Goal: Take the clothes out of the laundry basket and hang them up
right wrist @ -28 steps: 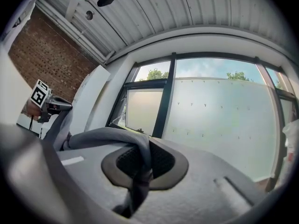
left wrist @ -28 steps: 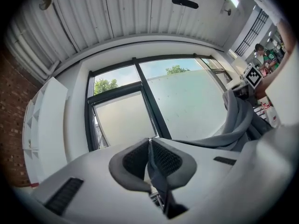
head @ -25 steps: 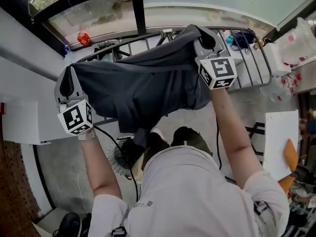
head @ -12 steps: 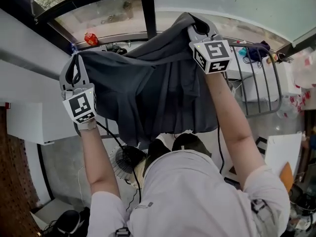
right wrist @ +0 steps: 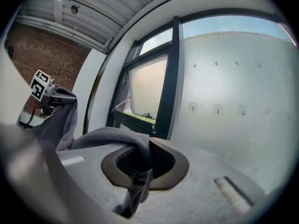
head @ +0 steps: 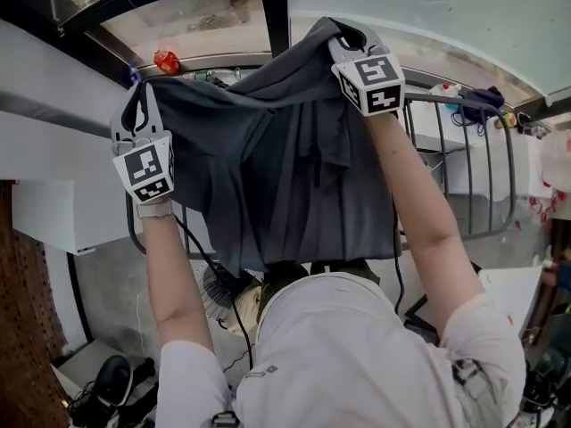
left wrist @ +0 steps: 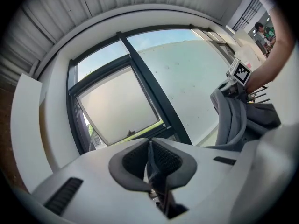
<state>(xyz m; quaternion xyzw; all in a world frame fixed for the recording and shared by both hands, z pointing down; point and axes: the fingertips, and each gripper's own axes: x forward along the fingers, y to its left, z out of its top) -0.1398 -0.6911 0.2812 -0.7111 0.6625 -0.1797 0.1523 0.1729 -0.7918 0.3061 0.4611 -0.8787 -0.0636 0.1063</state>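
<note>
Grey garment (head: 285, 176) hangs spread, vertically creased.

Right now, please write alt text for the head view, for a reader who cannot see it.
A person holds a dark grey garment spread wide, with the left gripper and the right gripper each shut on an upper edge. A metal rack stands behind it.
</note>
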